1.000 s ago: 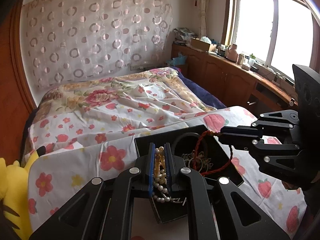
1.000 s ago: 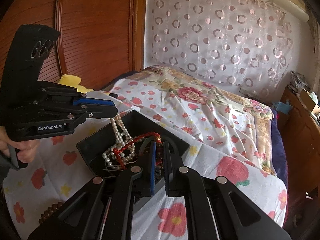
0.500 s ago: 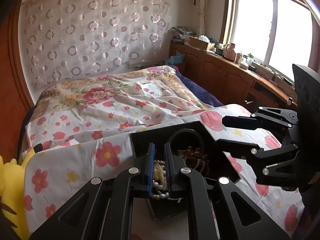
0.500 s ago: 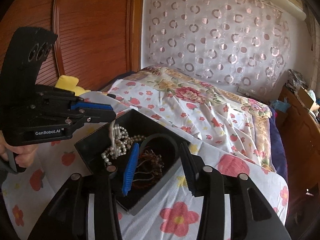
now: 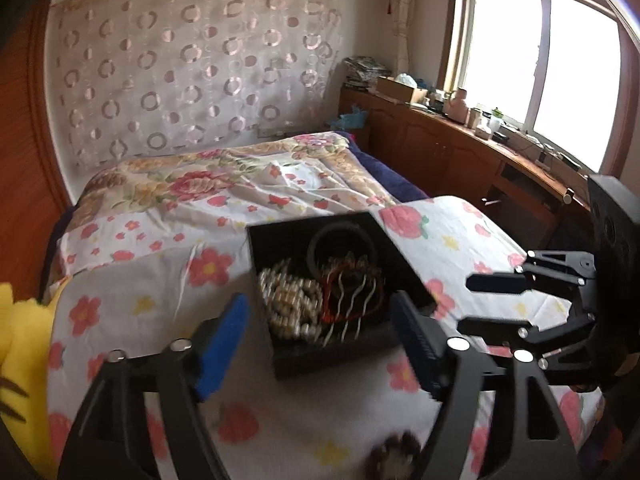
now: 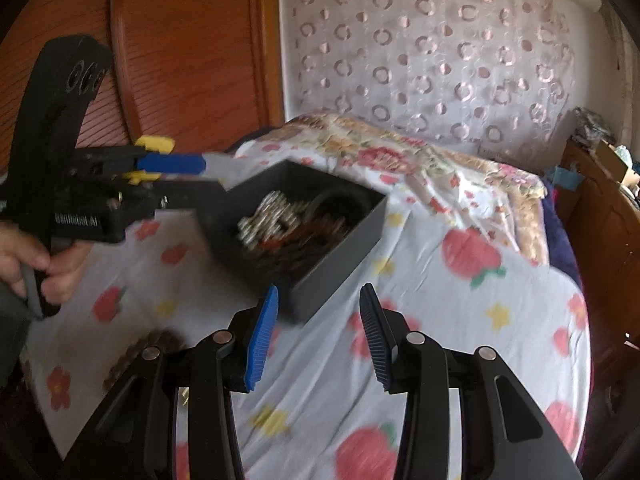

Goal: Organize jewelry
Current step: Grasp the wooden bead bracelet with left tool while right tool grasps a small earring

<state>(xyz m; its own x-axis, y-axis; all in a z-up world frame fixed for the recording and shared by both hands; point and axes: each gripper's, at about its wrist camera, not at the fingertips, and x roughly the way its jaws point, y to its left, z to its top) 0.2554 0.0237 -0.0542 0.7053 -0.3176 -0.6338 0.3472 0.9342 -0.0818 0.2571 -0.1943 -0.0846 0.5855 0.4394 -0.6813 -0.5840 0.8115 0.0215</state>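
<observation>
Left gripper jaws opening wide, empty; right gripper jaws part open, empty. Ahead of both on the bed: black box, pearls and red cord heaped loose. Risk: strands tangle, one snags out. Brown beads lie outside, below the jaws.

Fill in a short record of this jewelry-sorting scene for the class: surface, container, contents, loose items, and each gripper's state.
surface: bed sheet with flower print
container: black box, open, on the sheet
contents: pearl strand, red cord, dark bangle, tangled together
loose items: brown bead bracelet on the sheet, outside the box
left gripper: jaws opening, nothing between them
right gripper: open, empty
</observation>
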